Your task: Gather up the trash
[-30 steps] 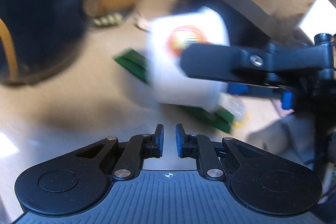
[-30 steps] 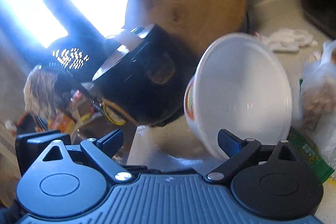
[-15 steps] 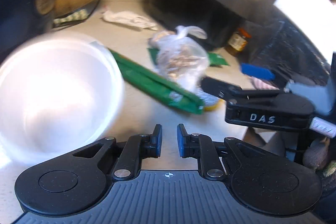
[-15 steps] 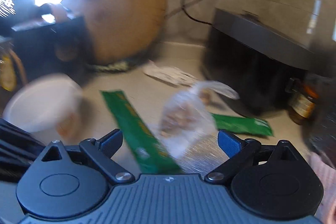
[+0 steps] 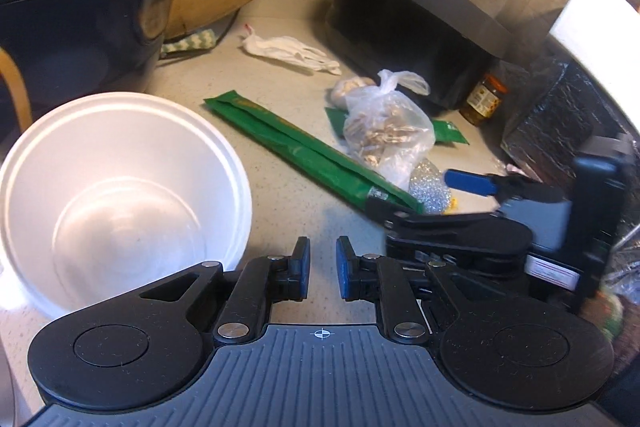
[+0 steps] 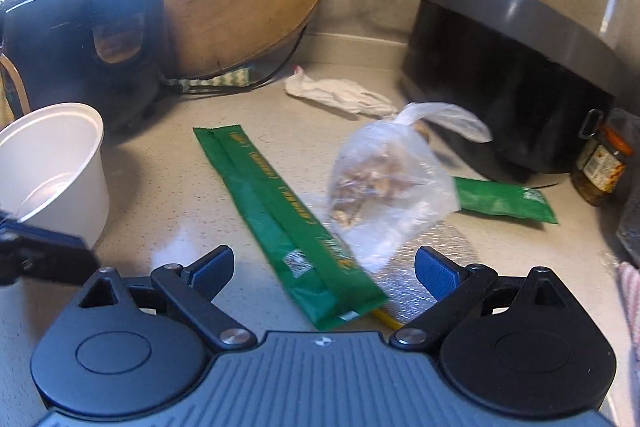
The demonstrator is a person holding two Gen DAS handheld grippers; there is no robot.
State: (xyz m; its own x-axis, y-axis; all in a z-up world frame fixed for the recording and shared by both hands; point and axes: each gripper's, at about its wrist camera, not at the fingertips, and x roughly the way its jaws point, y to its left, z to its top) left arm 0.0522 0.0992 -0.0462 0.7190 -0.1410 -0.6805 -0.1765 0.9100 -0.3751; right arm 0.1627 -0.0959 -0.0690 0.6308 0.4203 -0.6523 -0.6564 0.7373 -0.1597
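Between the wide-spread right claw (image 6: 324,269) lay both green wrapper (image 6: 280,215) and clear bag (image 6: 384,183); closing might snag both. Left claw (image 5: 323,269) stood narrow, empty.

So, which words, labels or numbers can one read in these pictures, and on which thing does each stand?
No text can be read with certainty.
Long green wrapper: yellow print runs along it, too blurred to read.
Small green packet: a pale mark at one end, too small to read.
Jar: a yellow and orange label, too blurred to read.
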